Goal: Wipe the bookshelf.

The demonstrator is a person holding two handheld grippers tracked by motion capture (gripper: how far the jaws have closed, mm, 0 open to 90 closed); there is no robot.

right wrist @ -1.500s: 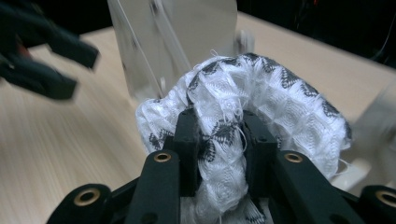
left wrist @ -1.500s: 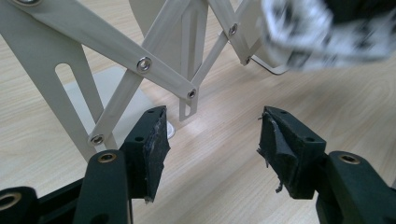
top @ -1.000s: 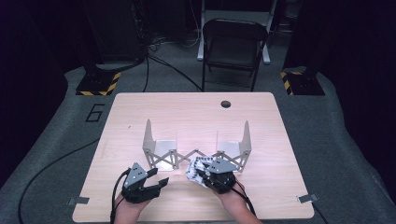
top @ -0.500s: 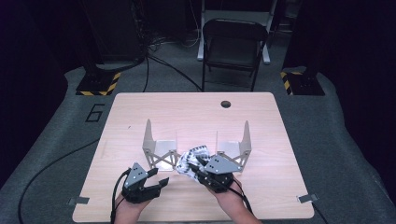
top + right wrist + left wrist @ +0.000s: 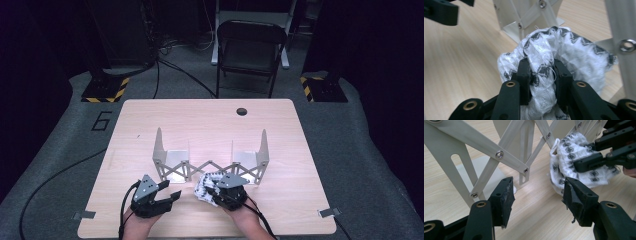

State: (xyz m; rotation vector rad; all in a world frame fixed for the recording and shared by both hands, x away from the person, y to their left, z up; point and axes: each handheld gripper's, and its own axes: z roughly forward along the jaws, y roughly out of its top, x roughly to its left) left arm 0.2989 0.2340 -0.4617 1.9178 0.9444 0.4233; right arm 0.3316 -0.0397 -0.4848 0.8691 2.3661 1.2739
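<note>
High view: "6" [image 5: 102, 120] marked on floor beside table [image 5: 150, 115].

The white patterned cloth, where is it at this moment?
In the high view the white patterned cloth lies near the table's front edge, pinched in the right tool, just before the folding rack.

The rack [image 5: 210, 165] stands across the table's [image 5: 150, 120] middle, blocking reach from near edge to far half. Bare wood lies beyond it and toward both side edges.
</note>
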